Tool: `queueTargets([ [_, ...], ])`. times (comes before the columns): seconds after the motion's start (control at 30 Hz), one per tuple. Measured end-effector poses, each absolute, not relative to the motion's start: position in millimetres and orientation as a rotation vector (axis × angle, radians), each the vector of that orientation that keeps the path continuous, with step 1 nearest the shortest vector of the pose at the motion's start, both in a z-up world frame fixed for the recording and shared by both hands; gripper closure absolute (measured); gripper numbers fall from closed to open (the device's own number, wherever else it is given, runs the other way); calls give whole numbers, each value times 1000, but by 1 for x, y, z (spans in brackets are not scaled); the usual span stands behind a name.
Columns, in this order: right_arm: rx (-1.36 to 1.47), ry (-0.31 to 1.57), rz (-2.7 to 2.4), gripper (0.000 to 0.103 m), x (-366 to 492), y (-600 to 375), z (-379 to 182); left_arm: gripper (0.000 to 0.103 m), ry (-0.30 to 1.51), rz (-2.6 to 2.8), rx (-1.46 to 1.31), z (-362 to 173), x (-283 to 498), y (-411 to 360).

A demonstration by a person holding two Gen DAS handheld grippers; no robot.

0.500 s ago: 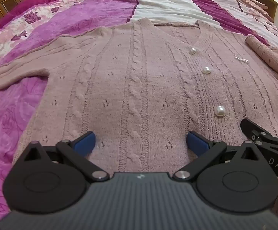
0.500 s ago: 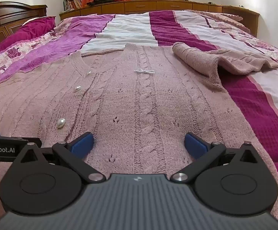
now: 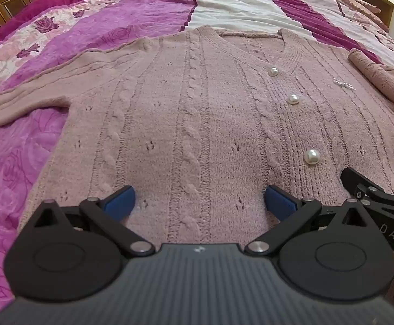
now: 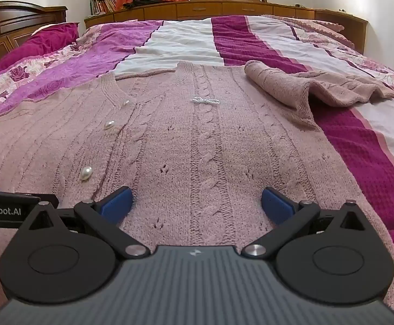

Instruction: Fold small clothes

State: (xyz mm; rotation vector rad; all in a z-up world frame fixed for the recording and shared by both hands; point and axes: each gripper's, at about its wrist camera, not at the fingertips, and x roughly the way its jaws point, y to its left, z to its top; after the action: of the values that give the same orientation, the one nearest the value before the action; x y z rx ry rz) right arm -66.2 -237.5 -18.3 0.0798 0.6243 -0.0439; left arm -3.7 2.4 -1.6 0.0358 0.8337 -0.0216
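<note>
A dusty-pink cable-knit cardigan (image 3: 197, 113) with pearl buttons (image 3: 312, 156) lies flat, front up, on the bed. Its left sleeve (image 3: 26, 100) stretches out to the left. Its right sleeve (image 4: 286, 86) is folded over at the far right, also seen in the left wrist view (image 3: 381, 81). My left gripper (image 3: 199, 200) is open over the cardigan's lower hem, left of the buttons. My right gripper (image 4: 197, 200) is open over the hem, right of the buttons (image 4: 86, 172). Each gripper's edge shows in the other's view.
The bed has a striped bedspread in purple, white and magenta (image 4: 191, 40). A dark wooden headboard (image 4: 9, 27) stands at the left. Wooden cabinets (image 4: 224, 9) run below a window at the far side, with books (image 4: 103, 4) on them.
Both grippers have eased very slightly forward over the hem. The cardigan has not moved and both grippers stay open.
</note>
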Motion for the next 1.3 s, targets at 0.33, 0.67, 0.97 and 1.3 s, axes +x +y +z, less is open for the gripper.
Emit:
queueTargets([
  [0.33, 77, 623, -45, 0, -66, -237, -18, 0, 832, -16, 41, 0, -2, 0],
  [0.67, 75, 622, -45, 0, -66, -237, -19, 0, 831, -16, 41, 0, -2, 1],
  [0.97, 73, 622, -46, 0, -66, -236, -19, 0, 830, -16, 42, 0, -2, 0],
  [1.3, 72, 621, -46, 0, -66, -236, -19, 0, 830, -16, 42, 0, -2, 0],
])
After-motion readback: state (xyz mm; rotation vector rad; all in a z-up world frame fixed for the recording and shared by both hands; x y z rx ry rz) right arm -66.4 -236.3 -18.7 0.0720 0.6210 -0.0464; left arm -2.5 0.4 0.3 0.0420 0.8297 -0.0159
